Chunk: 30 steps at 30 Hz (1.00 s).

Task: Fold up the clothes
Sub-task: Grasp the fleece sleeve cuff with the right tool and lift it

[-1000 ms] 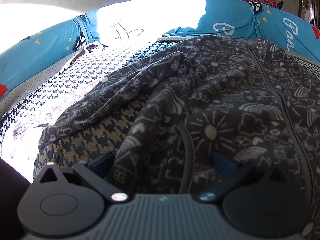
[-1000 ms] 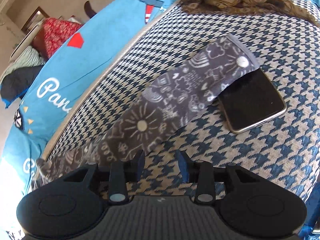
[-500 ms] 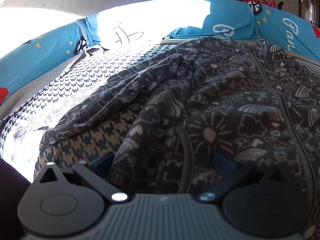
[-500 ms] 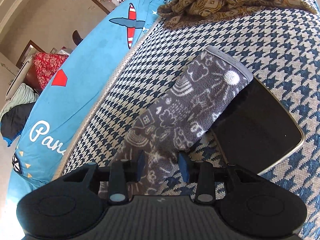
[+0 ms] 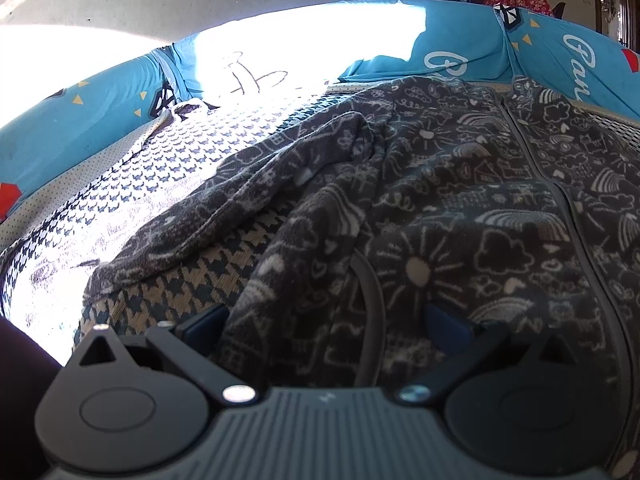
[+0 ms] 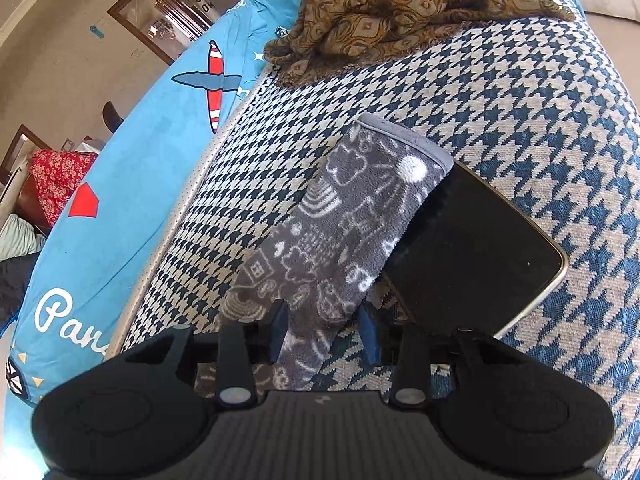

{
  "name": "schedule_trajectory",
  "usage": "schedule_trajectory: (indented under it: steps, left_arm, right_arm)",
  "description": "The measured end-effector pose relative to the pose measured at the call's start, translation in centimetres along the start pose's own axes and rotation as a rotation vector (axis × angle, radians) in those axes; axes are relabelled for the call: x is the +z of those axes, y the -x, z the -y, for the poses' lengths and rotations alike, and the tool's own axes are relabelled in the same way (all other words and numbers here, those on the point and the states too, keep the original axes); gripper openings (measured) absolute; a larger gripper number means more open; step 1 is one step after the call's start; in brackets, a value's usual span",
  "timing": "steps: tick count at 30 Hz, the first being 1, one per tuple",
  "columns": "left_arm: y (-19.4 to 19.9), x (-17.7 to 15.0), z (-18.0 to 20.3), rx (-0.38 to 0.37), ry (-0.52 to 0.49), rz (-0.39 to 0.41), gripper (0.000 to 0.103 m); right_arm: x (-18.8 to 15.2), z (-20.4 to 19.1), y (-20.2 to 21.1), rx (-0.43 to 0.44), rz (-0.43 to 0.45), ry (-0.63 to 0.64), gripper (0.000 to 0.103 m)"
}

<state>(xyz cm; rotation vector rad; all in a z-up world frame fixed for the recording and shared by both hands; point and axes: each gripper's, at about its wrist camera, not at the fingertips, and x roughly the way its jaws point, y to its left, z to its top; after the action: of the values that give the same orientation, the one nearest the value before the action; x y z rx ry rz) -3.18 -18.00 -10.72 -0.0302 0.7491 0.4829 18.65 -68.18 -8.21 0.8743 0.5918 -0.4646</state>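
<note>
Bed (image 6: pixel 520 80): houndstooth cover in blue and cream, spread under everything; a bright blue printed sheet (image 6: pixel 132 184) runs along its far edge; part of the cover is washed out by sunlight in the left wrist view
Jacket (image 5: pixel 460 208): dark grey fleece with white doodle print, lying face up on the bed with its zip running away from the camera; the body fills most of the left wrist view; one sleeve trails off toward the sunlit side
Brown scarf (image 6: pixel 384 4): a crumpled patterned heap at the far end of the bed, well apart from the jacket's sleeve
Sleeve (image 6: pixel 340 232): stretched flat across the cover, cuff at the far end; the cuff's edge lies over a corner of the phone (image 6: pixel 476 256); the near part runs back between the right jaws
Left gripper (image 5: pixel 324 324): jaws spread wide; the jacket's hem edge bunches between them, but nothing is pinched
Right gripper (image 6: pixel 322 330): jaws partly open, standing either side of the sleeve; no hold on it yet
Step in hand: by my judgement, taking the sleeve to fold it in over the body
Doing it well: close on the sleeve's full thickness, not one layer; lift before sweeping inward, so the phone is not dragged; keep the left jaws at the hem so the body does not shift
</note>
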Motion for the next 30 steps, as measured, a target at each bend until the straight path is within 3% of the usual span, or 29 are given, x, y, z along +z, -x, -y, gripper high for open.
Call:
schedule_trajectory:
  steps: [3, 5, 8, 14, 20, 23, 28, 30]
  left_arm:
    - [0.0, 0.0, 0.0, 0.000, -0.001, 0.001, 0.103]
    - [0.0, 0.0, 0.0, 0.000, -0.001, 0.001, 0.103]
    - [0.0, 0.0, 0.0, 0.000, -0.004, 0.002, 0.103]
    - [-0.1, 0.0, -0.1, -0.003, -0.004, 0.002, 0.103]
    - [-0.1, 0.1, 0.0, -0.005, -0.008, -0.001, 0.103]
    - [0.0, 0.1, 0.0, -0.007, -0.011, -0.005, 0.103]
    - [0.3, -0.2, 0.2, 0.002, -0.030, -0.002, 0.103]
    - [0.4, -0.2, 0.3, 0.005, -0.037, 0.000, 0.103]
  right_arm:
    - [0.1, -0.1, -0.3, 0.008, 0.008, 0.037, 0.037]
    - [0.2, -0.1, -0.4, -0.005, 0.004, 0.056, 0.013]
    - [0.3, -0.6, 0.0, -0.037, 0.017, 0.101, 0.009]
    - [0.3, -3.1, 3.2, -0.165, 0.164, 0.295, 0.008]
    - [0.1, -2.9, 3.0, -0.267, 0.118, 0.332, 0.009]
    - [0.2, -2.9, 3.5, -0.277, 0.138, 0.358, 0.014]
    - [0.3, -3.5, 5.5, -0.329, 0.247, 0.402, 0.026]
    - [0.6, -3.6, 6.1, -0.300, 0.259, 0.395, 0.028]
